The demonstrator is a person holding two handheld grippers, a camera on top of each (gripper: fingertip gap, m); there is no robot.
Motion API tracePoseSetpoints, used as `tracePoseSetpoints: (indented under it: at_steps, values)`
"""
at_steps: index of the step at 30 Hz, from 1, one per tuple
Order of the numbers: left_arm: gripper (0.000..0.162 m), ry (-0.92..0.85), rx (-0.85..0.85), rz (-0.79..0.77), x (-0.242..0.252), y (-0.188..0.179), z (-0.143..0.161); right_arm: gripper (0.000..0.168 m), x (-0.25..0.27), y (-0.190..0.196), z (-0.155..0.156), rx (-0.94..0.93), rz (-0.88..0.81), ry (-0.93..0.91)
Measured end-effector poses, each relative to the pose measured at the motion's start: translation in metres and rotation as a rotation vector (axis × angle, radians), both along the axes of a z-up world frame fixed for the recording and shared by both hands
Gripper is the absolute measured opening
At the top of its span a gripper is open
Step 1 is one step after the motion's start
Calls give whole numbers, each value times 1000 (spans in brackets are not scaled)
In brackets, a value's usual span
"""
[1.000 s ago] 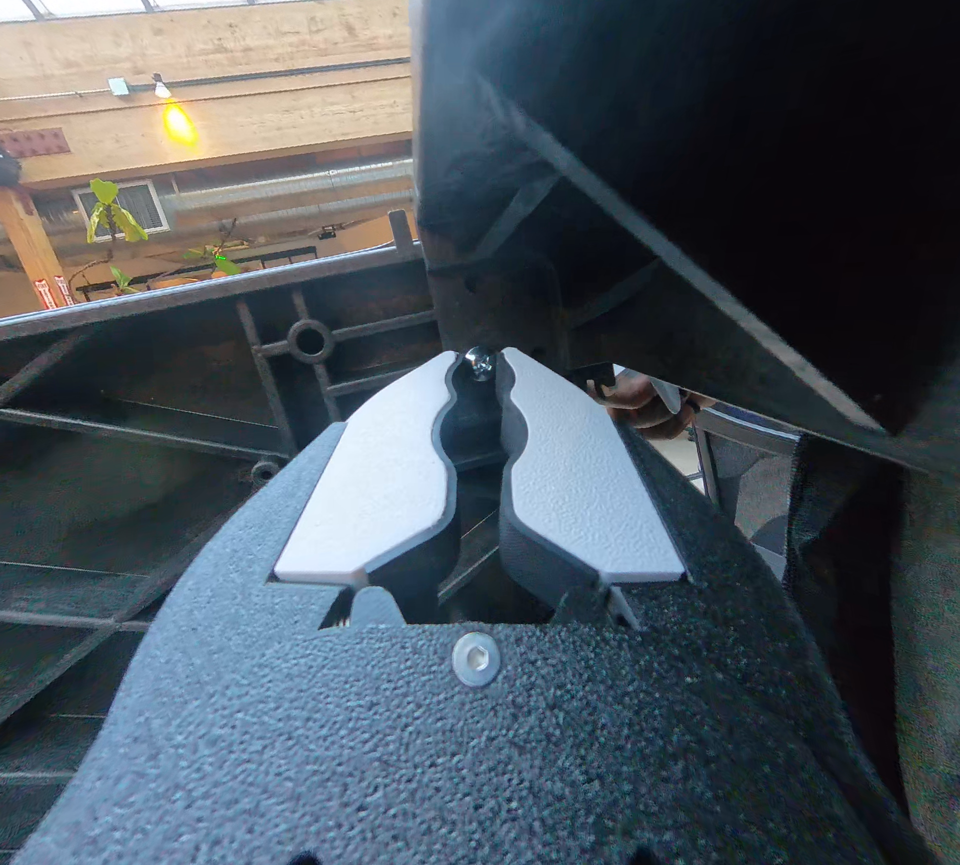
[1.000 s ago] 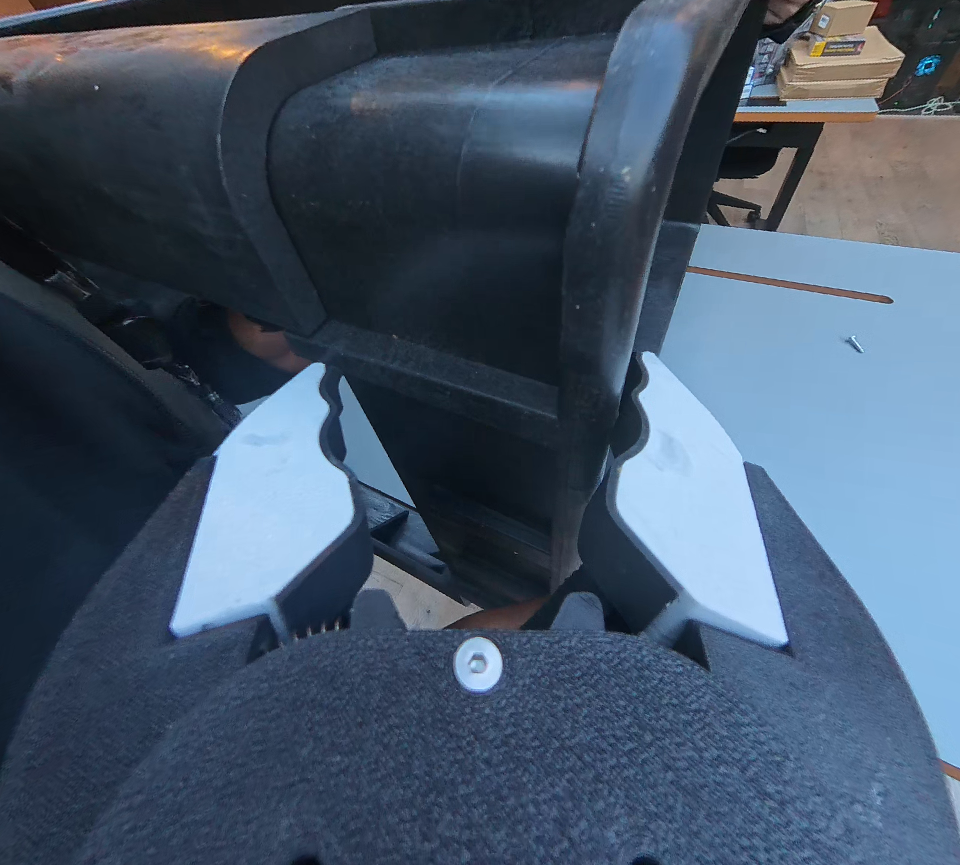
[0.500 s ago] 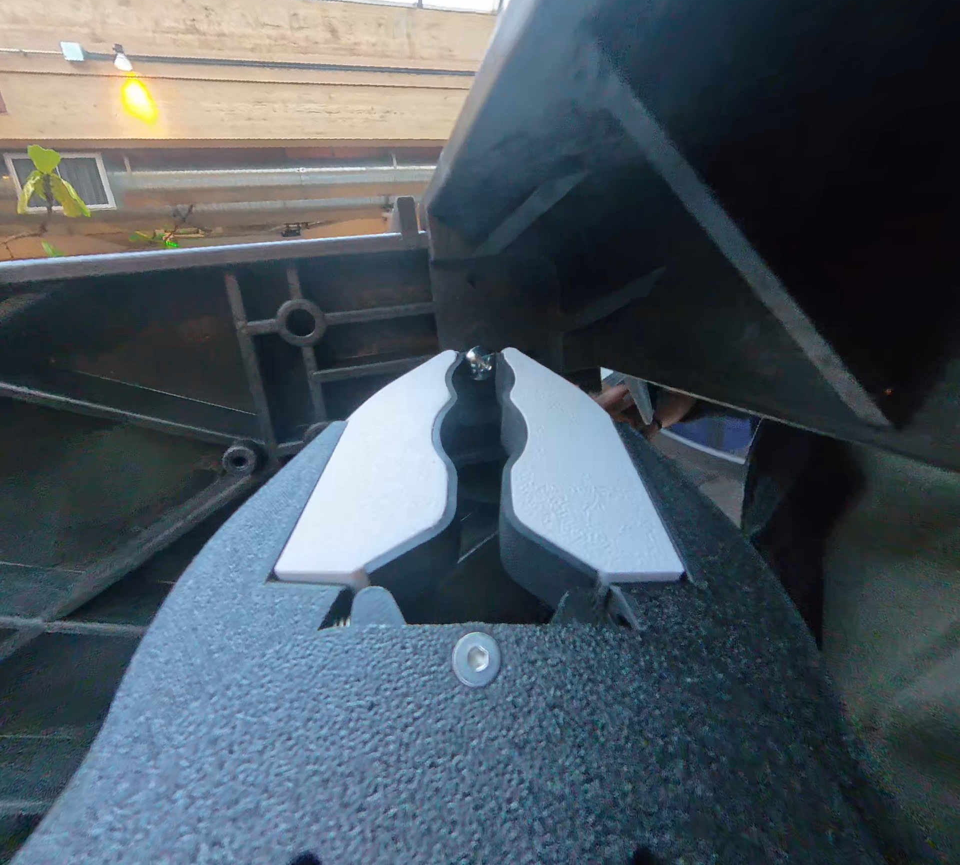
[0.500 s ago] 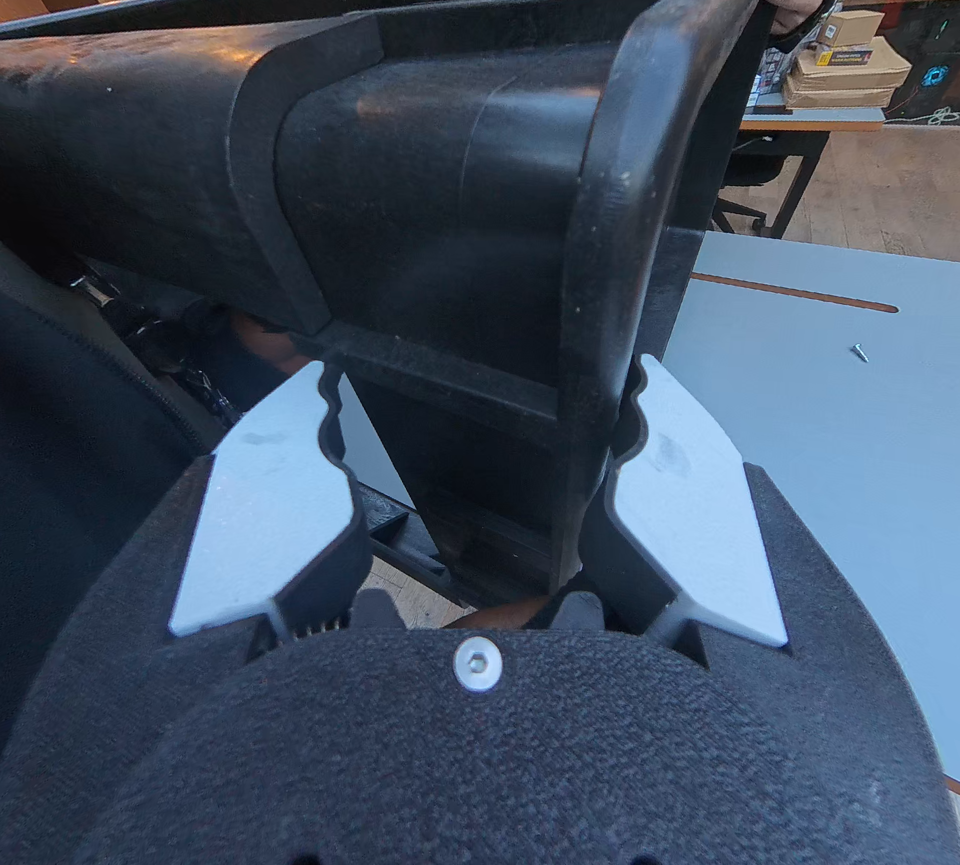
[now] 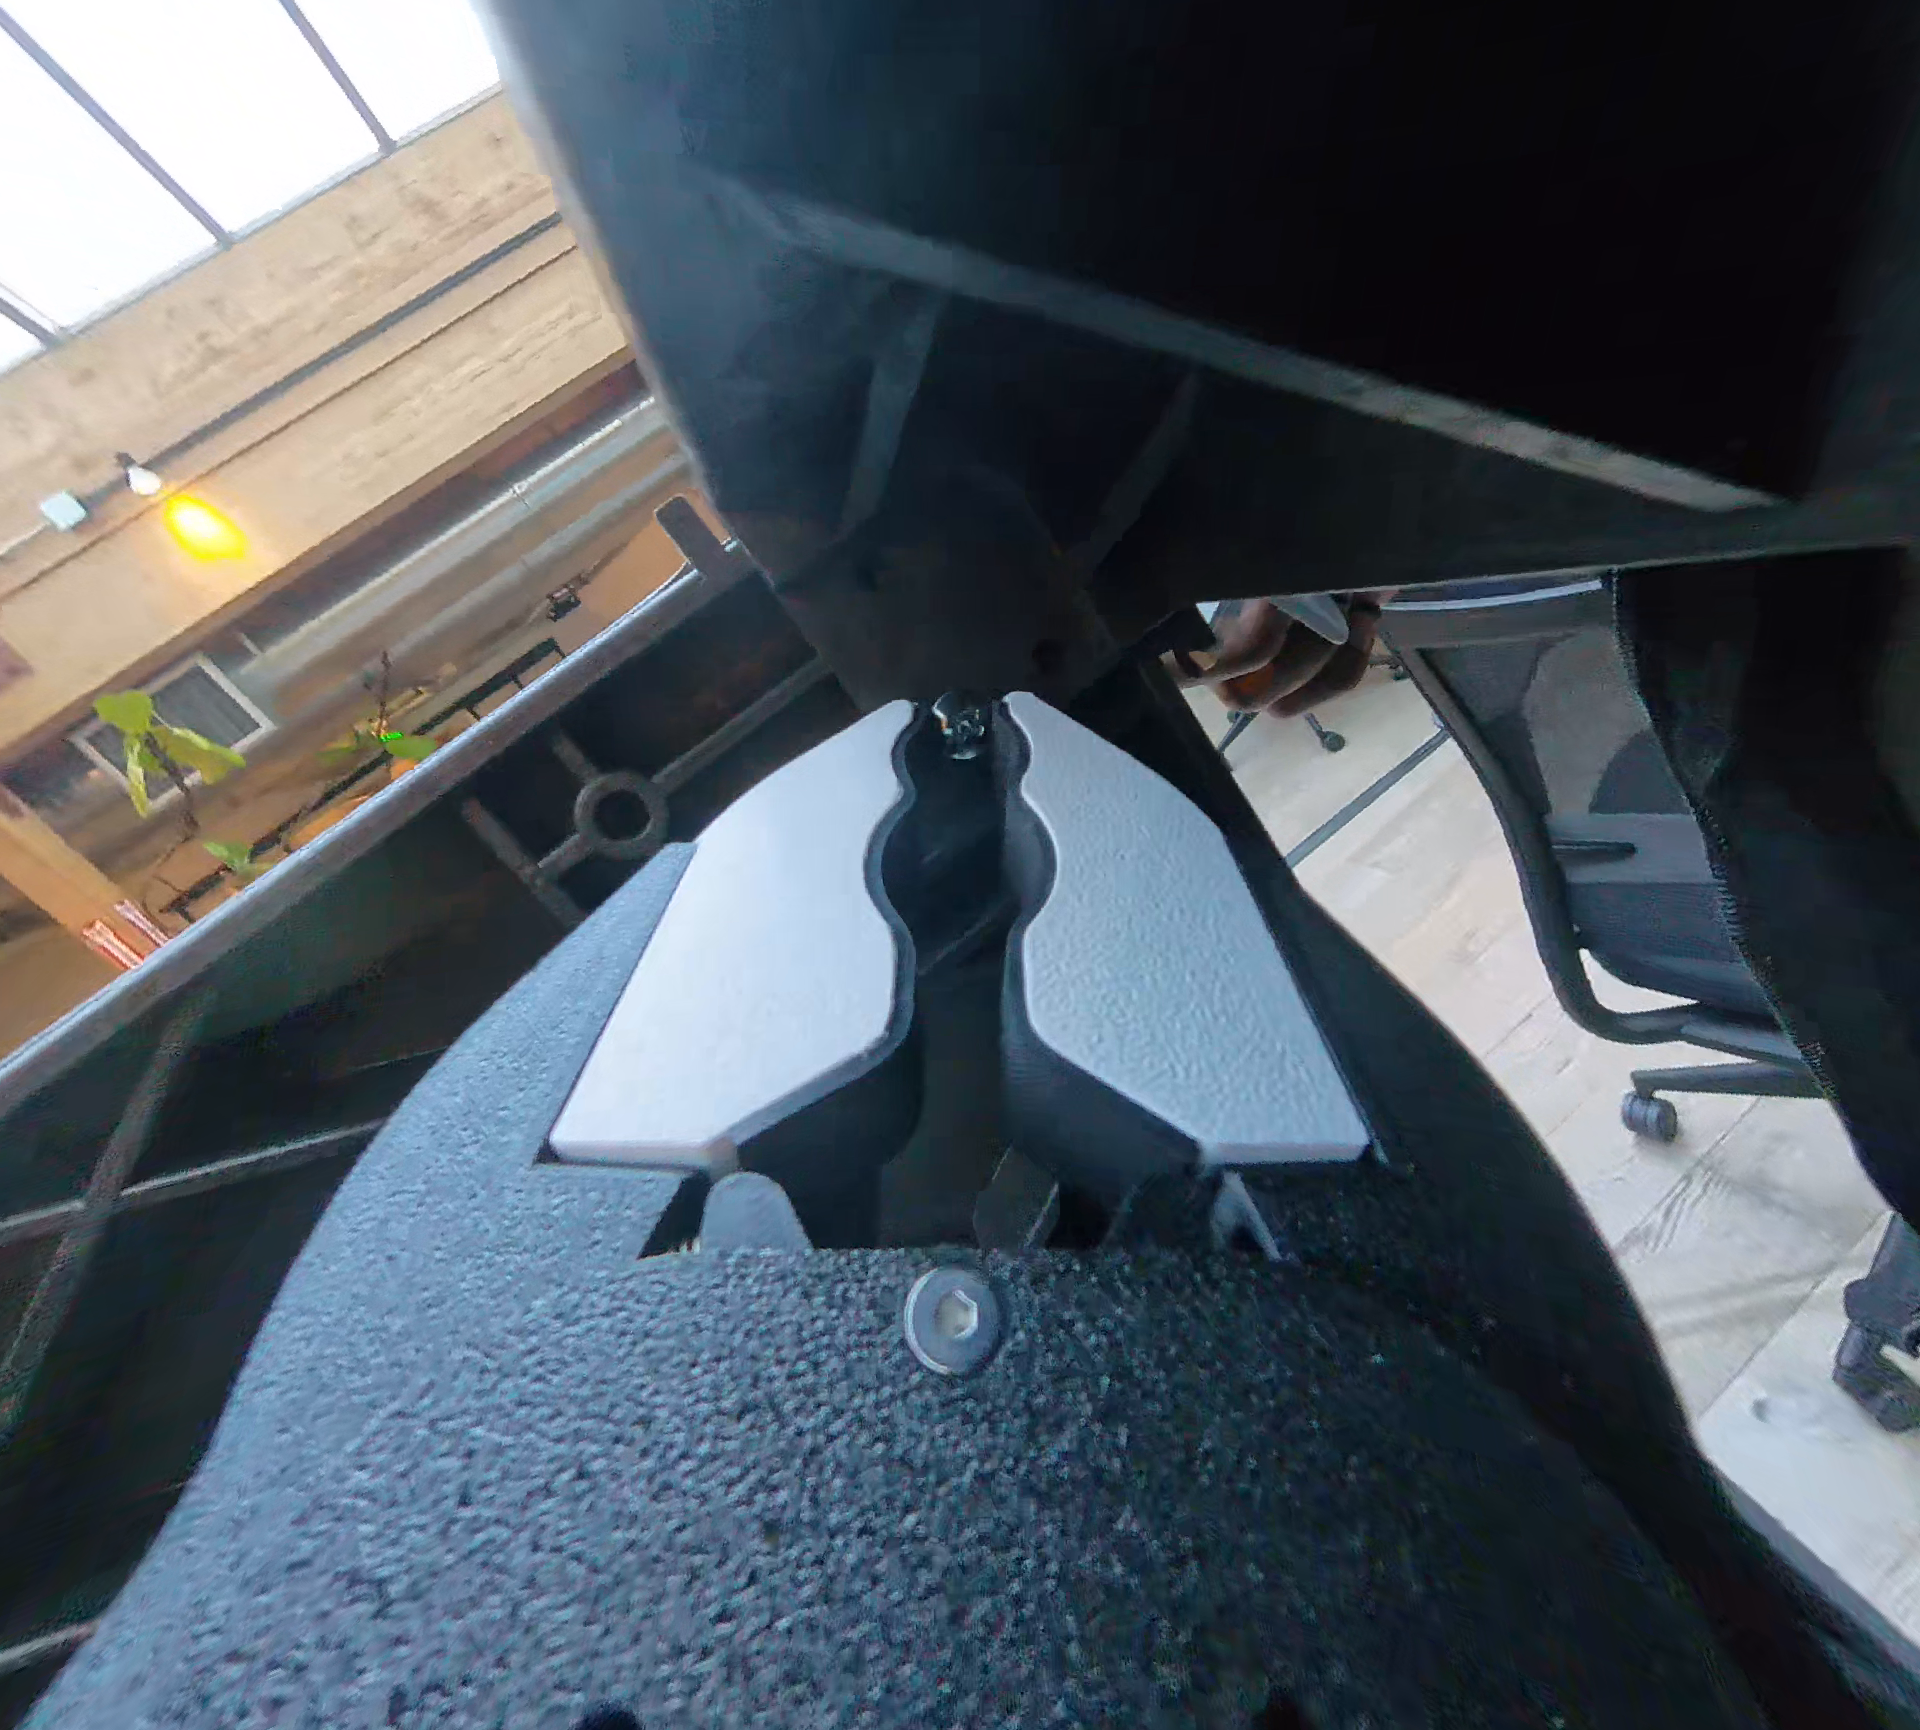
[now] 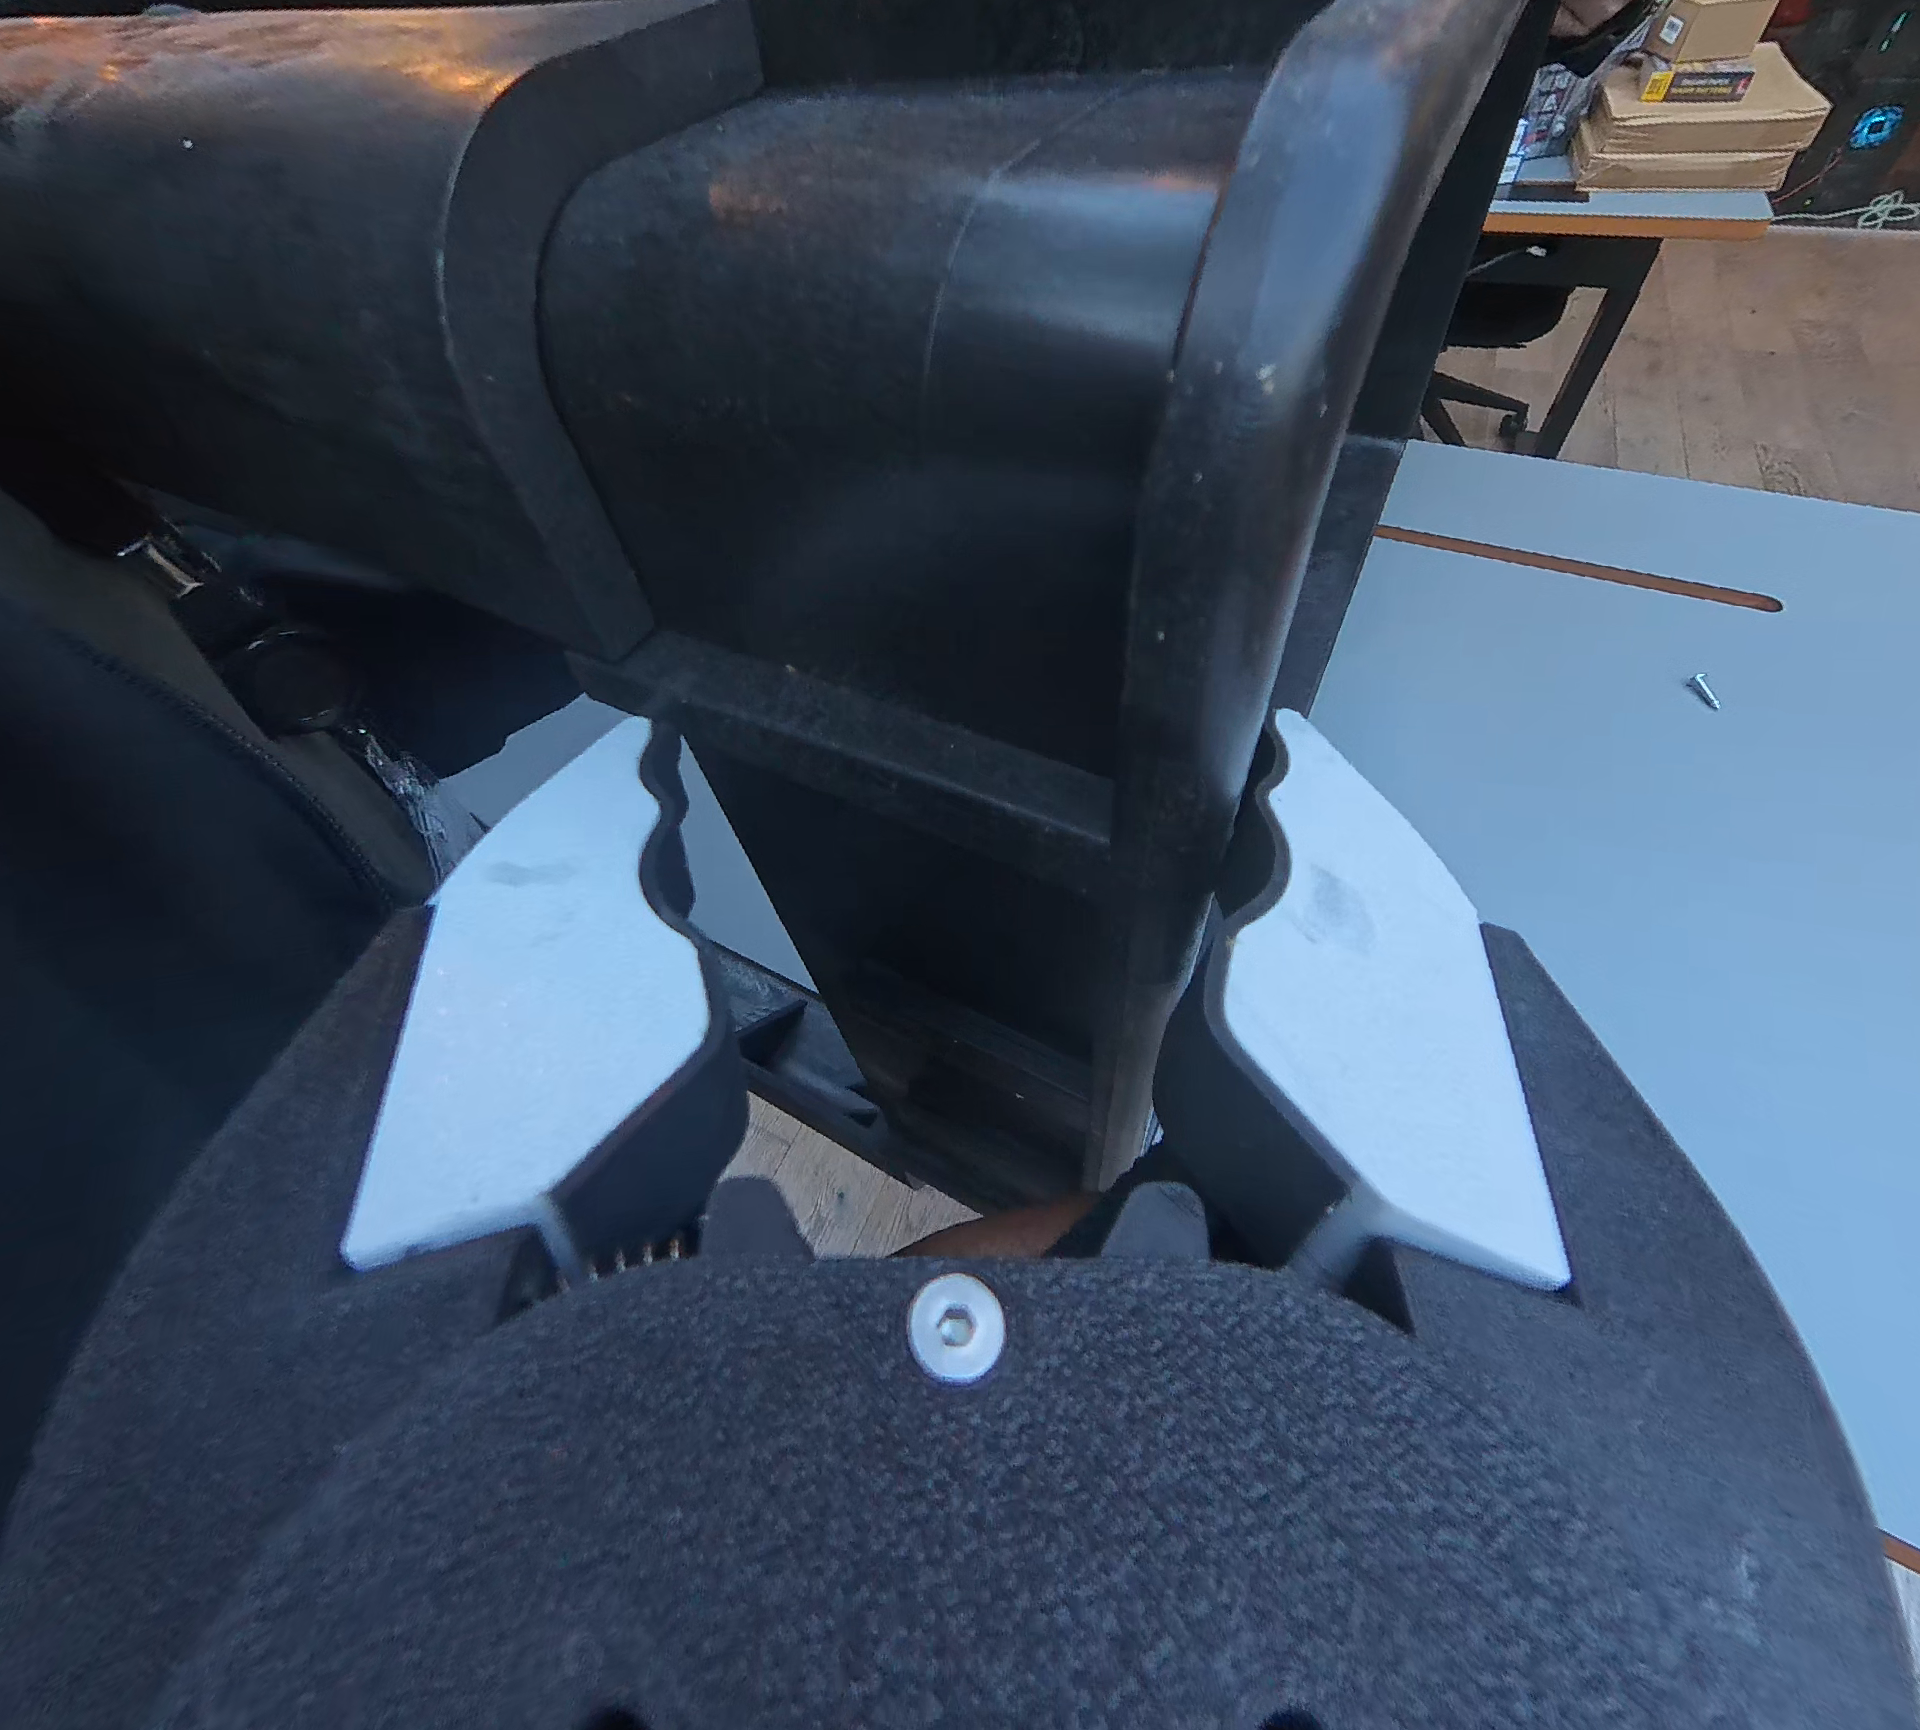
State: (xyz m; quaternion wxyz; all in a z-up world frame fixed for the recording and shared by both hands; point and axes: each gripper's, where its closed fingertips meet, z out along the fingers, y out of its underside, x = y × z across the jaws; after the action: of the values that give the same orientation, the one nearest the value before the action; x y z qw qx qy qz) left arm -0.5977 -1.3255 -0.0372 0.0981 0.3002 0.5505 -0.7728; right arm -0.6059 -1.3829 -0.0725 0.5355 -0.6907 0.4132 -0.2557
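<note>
Black moulded part [image 6: 862, 392]: a ribbed plastic piece, tilted, filled both views.
Left gripper [image 5: 961, 730]: fingers nearly together, pinching a small screw [image 5: 958, 733] at their tips, pressed to the part's underside at 12 o'clock.
Right gripper [image 6: 961, 807]: fingers spread around the part's flange [image 6: 1195, 745], gripping it.
Loose screw [image 6: 1704, 691]: on the grey table [image 6: 1610, 849], 2 o'clock.
Advice: keep the pinched screw square to its hole (my judgement) and the part steady.

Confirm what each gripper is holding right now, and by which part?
The left gripper pinches a small screw at its fingertips. The right gripper is clamped across the black plastic part, on its ribbed section beside the flared rim.
</note>
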Motion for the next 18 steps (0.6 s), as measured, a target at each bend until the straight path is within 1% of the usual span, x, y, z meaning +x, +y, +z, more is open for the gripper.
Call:
tracePoseSetpoints:
  at_steps: [5, 11, 18]
  values:
    - [11, 38, -27, -49, -1, 0, 1, 100, 0, -1, 0, 2, 13, 9]
    - [11, 102, -52, -52, -1, 0, 0, 95, -2, -2, -1, 1, 39, 39]
    - [13, 356, -28, -85, 0, 0, 0, 92, -2, -3, -3, -49, 52, 54]
